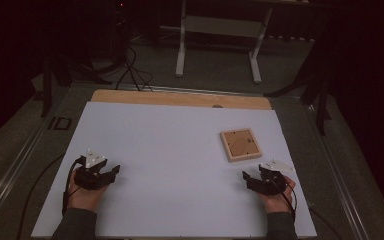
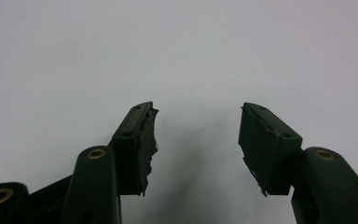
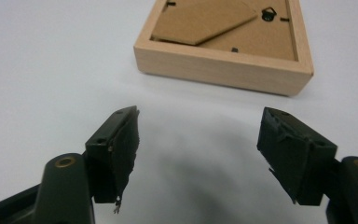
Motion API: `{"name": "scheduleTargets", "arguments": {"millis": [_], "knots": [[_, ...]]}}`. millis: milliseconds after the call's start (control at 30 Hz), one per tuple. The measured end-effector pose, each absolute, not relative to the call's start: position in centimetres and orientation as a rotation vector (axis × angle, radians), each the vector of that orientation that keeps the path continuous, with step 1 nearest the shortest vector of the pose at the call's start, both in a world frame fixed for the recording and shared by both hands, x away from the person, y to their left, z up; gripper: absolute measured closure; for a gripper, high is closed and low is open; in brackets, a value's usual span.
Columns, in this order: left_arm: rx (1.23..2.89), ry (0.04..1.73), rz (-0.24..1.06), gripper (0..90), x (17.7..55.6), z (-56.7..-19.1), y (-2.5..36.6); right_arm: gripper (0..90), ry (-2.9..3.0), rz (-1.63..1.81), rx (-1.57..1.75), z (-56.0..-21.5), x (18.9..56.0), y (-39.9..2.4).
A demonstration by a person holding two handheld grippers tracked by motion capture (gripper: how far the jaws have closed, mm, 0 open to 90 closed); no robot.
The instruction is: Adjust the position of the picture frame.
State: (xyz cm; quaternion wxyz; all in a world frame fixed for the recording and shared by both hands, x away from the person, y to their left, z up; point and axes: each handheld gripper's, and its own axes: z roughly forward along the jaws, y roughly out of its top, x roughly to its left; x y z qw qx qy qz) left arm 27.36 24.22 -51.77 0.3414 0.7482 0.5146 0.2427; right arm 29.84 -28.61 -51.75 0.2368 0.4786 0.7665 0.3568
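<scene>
A small wooden picture frame [image 1: 240, 144] lies back side up on the white table [image 1: 170, 150], right of centre. Its cardboard back and stand flap face up in the right gripper view, frame [image 3: 223, 46]. My right gripper [image 1: 246, 177] rests near the front right of the table, a short way in front of the frame, jaws open and empty; the same gripper [image 3: 200, 116] looks at the frame's near edge. My left gripper [image 1: 114, 171] rests at the front left, open, with bare table between its jaws [image 2: 196, 109].
A wooden strip [image 1: 180, 97] runs along the table's far edge. Beyond it stand a white stand's legs [image 1: 181, 60] and black cables [image 1: 130, 70] on the floor. Dark tripod legs [image 1: 320, 95] stand at the right.
</scene>
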Motion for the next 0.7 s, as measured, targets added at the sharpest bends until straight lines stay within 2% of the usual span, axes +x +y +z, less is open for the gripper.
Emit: {"name": "scheduleTargets", "arguments": {"millis": [467,600,700], "knots": [[1.915,1.327,0.628,44.9,27.03,-51.46,24.44,31.8,2.102,1.025,1.255,-51.03,29.92,-27.86],[1.923,1.32,0.632,44.9,27.1,-51.49,24.27,33.7,2.094,1.029,1.254,-50.99,30.02,-27.97],[1.928,1.318,0.639,44.9,27.07,-51.47,24.21,38.5,2.092,1.035,1.236,-50.9,29.98,-27.84]]}}
